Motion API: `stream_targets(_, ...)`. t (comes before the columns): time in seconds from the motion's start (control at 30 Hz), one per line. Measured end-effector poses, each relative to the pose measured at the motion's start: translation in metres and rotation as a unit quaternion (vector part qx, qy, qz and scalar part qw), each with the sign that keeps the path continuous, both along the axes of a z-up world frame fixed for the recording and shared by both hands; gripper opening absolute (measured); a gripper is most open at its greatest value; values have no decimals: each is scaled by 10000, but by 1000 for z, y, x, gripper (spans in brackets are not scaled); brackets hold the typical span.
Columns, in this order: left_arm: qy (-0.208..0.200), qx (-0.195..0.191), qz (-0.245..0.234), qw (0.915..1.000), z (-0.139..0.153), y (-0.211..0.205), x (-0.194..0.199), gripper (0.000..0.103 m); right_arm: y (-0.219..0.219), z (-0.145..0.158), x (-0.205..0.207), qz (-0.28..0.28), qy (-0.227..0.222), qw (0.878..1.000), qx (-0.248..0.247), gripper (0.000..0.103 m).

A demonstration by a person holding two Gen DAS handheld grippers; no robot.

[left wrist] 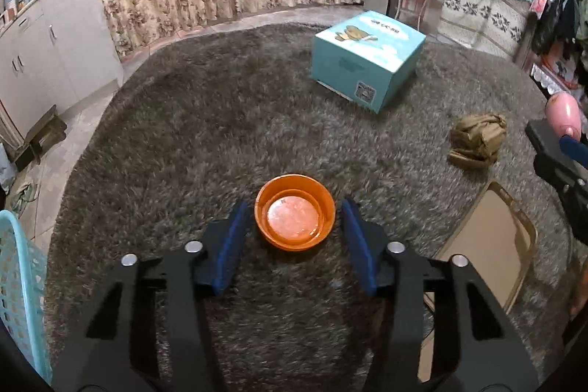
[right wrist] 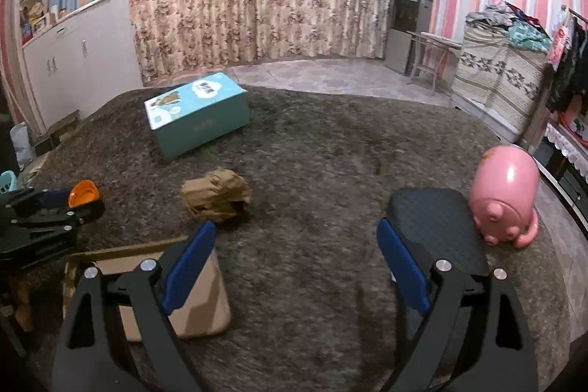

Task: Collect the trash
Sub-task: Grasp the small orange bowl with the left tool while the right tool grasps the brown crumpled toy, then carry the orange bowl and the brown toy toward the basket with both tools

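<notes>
An orange plastic bowl [left wrist: 295,212] lies on the shaggy grey carpet [left wrist: 228,120], right between the blue pads of my open left gripper [left wrist: 295,208]; the pads flank it without touching. A crumpled brown paper bag [left wrist: 477,141] lies to its right; in the right wrist view the bag [right wrist: 215,195] sits just ahead and left of my right gripper [right wrist: 296,237], which is open and empty above the carpet. A flat cardboard box [right wrist: 198,300] lies under the right gripper's left finger. The left gripper and bowl [right wrist: 83,193] show at the right wrist view's left edge.
A teal carton [left wrist: 364,57] stands on the carpet further back. A light blue basket [left wrist: 18,281] is at the left edge. A pink piggy bank [right wrist: 505,197] and a black pad [right wrist: 433,226] sit on the right. Cabinets, curtains and furniture line the walls.
</notes>
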State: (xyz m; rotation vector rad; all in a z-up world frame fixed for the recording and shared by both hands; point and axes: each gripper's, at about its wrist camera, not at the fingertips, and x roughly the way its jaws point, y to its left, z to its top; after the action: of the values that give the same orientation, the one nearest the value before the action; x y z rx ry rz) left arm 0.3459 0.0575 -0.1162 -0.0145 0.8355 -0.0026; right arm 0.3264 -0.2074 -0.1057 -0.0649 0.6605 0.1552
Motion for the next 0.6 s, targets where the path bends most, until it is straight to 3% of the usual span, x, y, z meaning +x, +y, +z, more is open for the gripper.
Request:
stream_targets(0.03, -31, -83, -17, 10000, 2, 2, -1, 40, 4, 0, 2, 54, -4, 10000, -11, 88)
stream_targets(0.17, -146, -147, 84, 9997, 13, 16, -14, 40, 23, 1, 9, 241, 3, 9997, -87, 88)
stream_targets(0.3, -196, -163, 340, 9991, 22, 41, -37, 40, 39, -8, 25, 350, 294, 9990, 13, 88)
stream_targets(0.43, -326, -111, 630, 9974, 36, 73, -64, 40, 54, -18, 37, 423, 513, 9975, -223, 86)
stream_targets(0.47, -341, -72, 706, 9969, 39, 82, -70, 40, 55, -19, 38, 446, 549, 9972, -228, 83)
stream_targets(0.5, -344, -28, 806, 9962, 43, 91, -78, 40, 58, -22, 40, 506, 633, 9964, -238, 71)
stream_targets(0.53, -361, -17, 876, 9955, 46, 98, -84, 40, 60, -24, 41, 541, 683, 9959, -257, 54)
stream_targets(0.6, -438, -33, 1031, 9937, 53, 114, -98, 40, 63, -25, 41, 612, 734, 9950, -298, 51)
